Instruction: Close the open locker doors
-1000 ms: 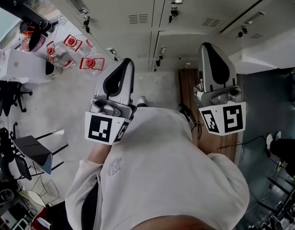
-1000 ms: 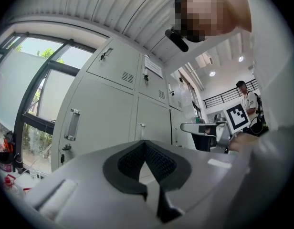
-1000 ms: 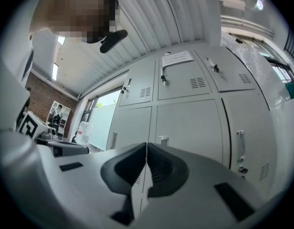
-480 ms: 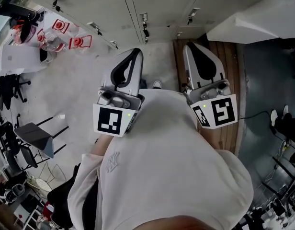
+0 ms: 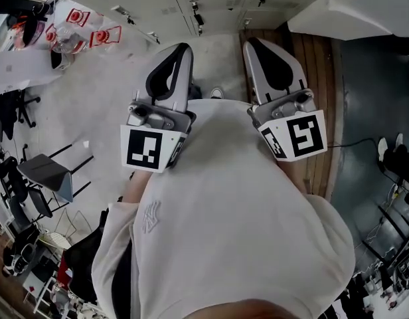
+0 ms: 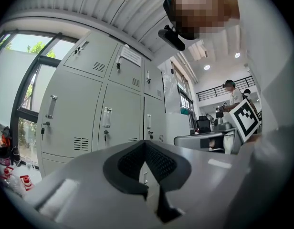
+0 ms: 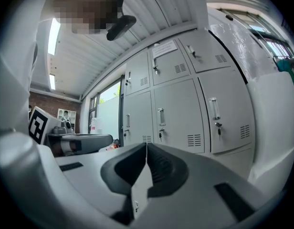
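Left grey gripper [image 6: 146, 147], right grey gripper [image 7: 146, 149] both pinched together, empty; pale grey metal locker doors [image 7: 178, 113] ahead look closed, white slanting panel [image 5: 350, 12] maybe one still open

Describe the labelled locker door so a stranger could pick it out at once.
Find the wall of grey lockers beside the window. In the top row, take the second door from the window, the labelled door. It alone carries a white paper notice near its top; its neighbours carry none.
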A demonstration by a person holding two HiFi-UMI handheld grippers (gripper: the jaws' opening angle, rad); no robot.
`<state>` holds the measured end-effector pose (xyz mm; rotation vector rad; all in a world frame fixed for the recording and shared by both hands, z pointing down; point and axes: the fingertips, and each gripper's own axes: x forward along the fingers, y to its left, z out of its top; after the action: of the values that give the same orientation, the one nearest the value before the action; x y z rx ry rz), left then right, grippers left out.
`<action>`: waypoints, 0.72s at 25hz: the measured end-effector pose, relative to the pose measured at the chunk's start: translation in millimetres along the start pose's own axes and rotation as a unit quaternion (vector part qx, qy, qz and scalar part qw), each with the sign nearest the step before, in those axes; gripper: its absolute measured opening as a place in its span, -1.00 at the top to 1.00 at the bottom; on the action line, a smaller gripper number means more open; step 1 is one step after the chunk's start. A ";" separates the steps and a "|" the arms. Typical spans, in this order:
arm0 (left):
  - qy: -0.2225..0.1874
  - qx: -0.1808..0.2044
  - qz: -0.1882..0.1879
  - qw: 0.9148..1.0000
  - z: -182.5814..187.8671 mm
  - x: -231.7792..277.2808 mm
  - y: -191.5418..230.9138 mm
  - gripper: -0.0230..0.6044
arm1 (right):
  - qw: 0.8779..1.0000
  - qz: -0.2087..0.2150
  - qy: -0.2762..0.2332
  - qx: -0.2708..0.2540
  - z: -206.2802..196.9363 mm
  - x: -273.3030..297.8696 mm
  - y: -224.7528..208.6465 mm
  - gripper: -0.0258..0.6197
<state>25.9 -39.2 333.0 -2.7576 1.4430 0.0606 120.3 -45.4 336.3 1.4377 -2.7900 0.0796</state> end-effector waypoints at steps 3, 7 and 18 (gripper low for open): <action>-0.002 -0.001 0.008 1.000 0.7 -2.4 2.0 0.92 | 1.000 0.004 -0.001 -0.004 0.6 -0.6 2.4 0.88; 0.002 -0.004 0.020 1.000 -2.0 -7.3 5.7 0.92 | 1.000 0.009 0.002 -0.005 -2.9 -2.1 7.7 0.88; 0.001 -0.006 0.028 1.000 -1.2 -12.2 8.4 0.92 | 0.999 0.028 0.011 -0.020 -4.8 1.6 17.4 0.88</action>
<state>12.1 -34.0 334.7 -2.7276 1.5243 0.0692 105.1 -36.4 340.3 1.3432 -2.7967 0.0404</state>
